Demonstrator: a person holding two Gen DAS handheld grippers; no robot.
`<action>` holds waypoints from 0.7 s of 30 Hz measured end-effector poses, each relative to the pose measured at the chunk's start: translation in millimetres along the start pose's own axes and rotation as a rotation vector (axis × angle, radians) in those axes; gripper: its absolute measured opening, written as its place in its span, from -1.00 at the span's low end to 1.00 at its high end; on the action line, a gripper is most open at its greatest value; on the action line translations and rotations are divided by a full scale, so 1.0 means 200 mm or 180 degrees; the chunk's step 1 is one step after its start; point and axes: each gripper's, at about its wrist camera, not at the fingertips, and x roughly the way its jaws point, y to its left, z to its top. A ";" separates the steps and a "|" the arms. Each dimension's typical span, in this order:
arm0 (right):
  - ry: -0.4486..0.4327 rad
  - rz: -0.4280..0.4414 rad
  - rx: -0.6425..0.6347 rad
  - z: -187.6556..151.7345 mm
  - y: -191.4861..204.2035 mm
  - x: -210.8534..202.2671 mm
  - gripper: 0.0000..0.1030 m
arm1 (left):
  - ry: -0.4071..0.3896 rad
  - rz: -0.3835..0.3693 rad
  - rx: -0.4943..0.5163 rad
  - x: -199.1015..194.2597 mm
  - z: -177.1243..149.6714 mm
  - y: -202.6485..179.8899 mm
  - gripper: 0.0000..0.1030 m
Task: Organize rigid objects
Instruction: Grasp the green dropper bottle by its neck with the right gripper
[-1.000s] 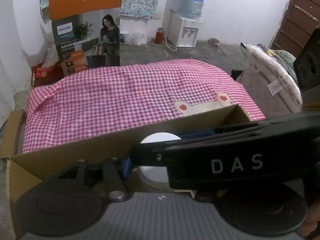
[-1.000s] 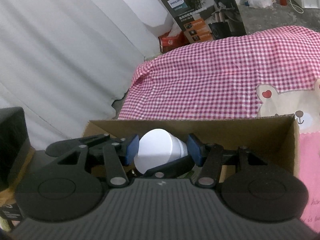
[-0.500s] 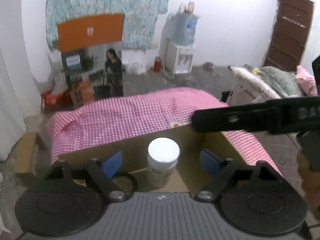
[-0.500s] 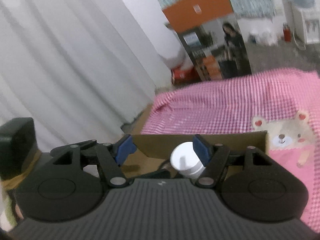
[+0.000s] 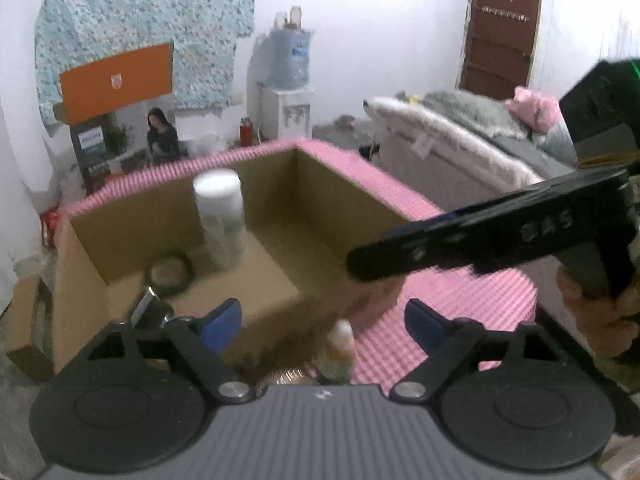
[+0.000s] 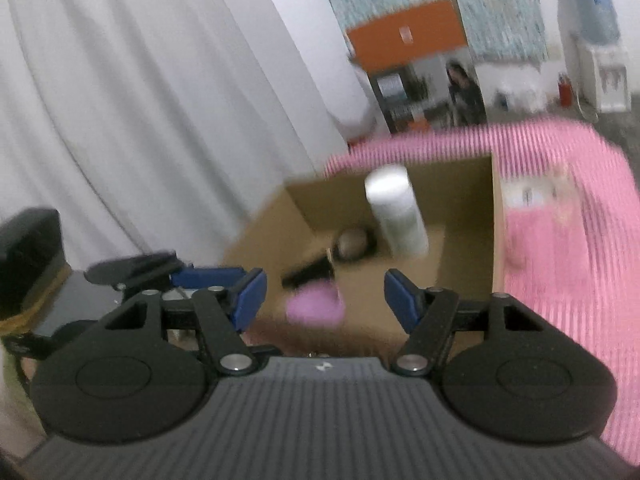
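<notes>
Both hand-held grippers, left (image 5: 322,326) and right (image 6: 322,298), closing on nothing near my cardboard box (image 5: 120,220); next pick should clear the upright white bottle (image 5: 220,216).

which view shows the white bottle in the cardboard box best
The left wrist view: the white bottle stands upright in the cardboard box, larger, with faint label marks visible. In the right wrist view the bottle is smaller, smeared by motion blur, and looks tilted.
</notes>
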 end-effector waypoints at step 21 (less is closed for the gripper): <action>0.0473 -0.0099 -0.0067 -0.19 0.01 0.27 -0.56 | 0.0191 -0.0033 -0.0040 0.25 -0.17 -0.09 -0.30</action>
